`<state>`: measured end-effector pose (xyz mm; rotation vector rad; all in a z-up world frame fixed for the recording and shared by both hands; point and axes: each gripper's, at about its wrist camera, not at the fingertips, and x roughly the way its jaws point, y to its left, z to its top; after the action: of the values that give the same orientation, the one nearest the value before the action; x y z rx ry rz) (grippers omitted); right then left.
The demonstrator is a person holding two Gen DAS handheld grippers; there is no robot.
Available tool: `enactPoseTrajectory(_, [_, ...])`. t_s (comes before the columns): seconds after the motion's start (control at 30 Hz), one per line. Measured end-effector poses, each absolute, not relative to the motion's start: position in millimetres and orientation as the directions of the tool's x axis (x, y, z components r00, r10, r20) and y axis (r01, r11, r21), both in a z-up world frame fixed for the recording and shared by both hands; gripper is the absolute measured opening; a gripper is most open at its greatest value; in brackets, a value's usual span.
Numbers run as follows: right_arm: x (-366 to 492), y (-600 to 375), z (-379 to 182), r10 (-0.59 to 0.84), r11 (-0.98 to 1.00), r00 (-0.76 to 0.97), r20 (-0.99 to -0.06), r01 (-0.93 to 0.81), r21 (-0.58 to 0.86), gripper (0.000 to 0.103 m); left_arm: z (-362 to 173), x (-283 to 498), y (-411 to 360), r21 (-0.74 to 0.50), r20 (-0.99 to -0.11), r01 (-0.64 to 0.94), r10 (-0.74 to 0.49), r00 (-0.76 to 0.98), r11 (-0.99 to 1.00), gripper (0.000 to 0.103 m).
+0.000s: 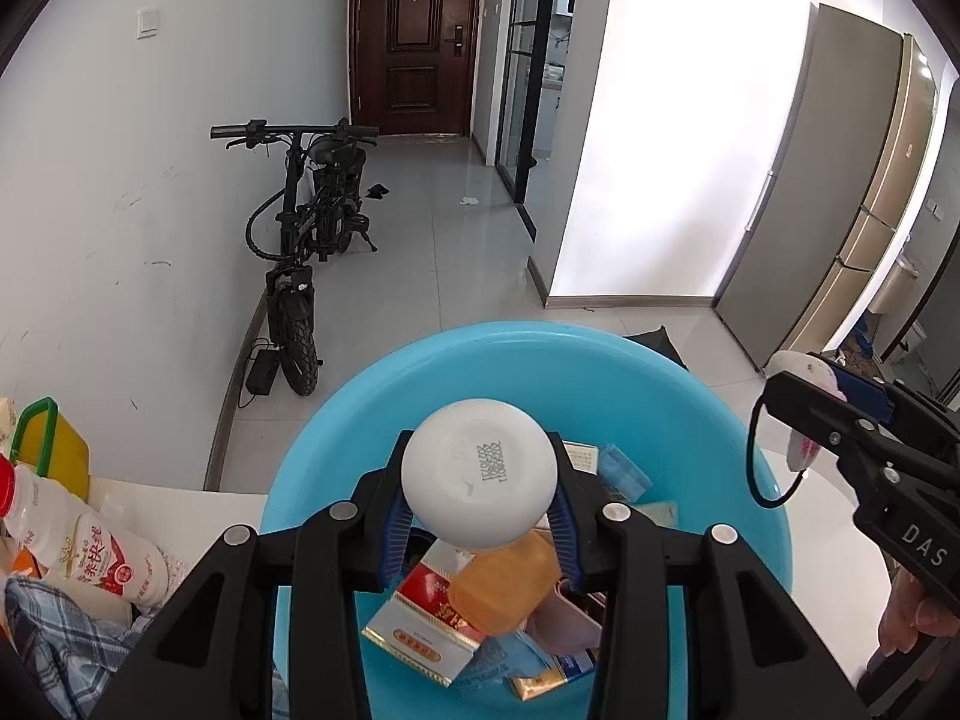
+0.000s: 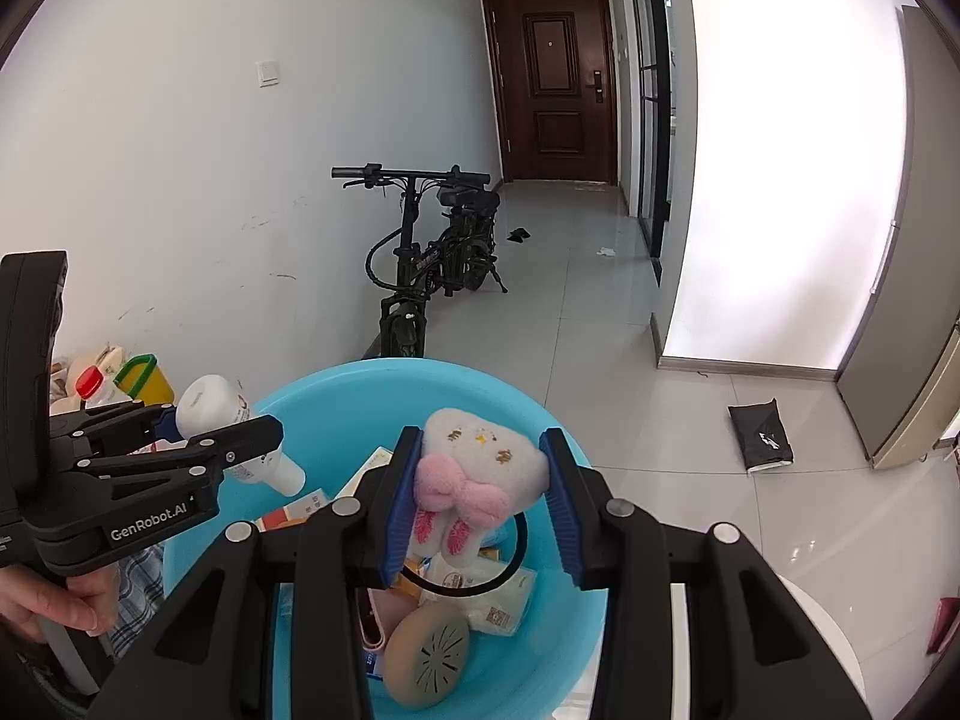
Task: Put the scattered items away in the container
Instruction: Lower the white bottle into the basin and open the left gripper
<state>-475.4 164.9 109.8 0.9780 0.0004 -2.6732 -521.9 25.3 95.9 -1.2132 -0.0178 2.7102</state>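
Observation:
A blue plastic basin (image 1: 336, 444) (image 2: 312, 414) holds several small items: packets, a red-and-white box (image 1: 420, 606), an orange pouch (image 1: 504, 582) and a tan round disc (image 2: 426, 654). My left gripper (image 1: 480, 492) is shut on a white bottle (image 1: 480, 480), held above the basin with its base toward the camera; it also shows in the right wrist view (image 2: 204, 408). My right gripper (image 2: 480, 492) is shut on a white plush toy with a pink bow (image 2: 480, 468), held above the basin, with a black cord loop (image 2: 516, 552) hanging from it.
A milk bottle with a red cap (image 1: 84, 546), a yellow container with a green handle (image 1: 54, 450) and a plaid cloth (image 1: 60, 642) lie left of the basin on the white table (image 1: 198, 510). A black e-bike (image 1: 300, 240) stands by the wall. A black bag (image 2: 762, 438) lies on the floor.

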Motion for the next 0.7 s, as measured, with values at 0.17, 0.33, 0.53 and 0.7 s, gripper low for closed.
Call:
enactPoseTrajectory(0.17, [-486.3,160.4,104.7,-0.251,-0.961,-0.727,-0.639,0.267,0.074,0.038,85.2,-541.6,21.0,-0.098,-0.750,-0.119,0.152,-0.644,-0.988,0.042])
enactPoseTrajectory(0.33, [-500.5,157.2,96.5,-0.227,-0.966,-0.726,-0.649,0.252,0.055,0.038,81.5,-559.0,21.4,-0.086,-0.750,-0.114,0.140,-0.647,-0.990,0.042])
enactPoseTrajectory(0.53, [-509.5,156.7,88.1,-0.222,-0.969,-0.709,-0.669,0.238,0.070,0.038,78.4,-564.0,10.3,-0.118,-0.755,-0.096,0.152,-0.638,-0.988,0.042])
enactPoseTrajectory(0.7, [-513.2,155.4,83.4,-0.217,-0.971,-0.705,-0.675,0.229,0.073,0.038,79.4,-569.3,5.0,-0.138,-0.749,-0.114,0.179,-0.638,-0.984,0.042])
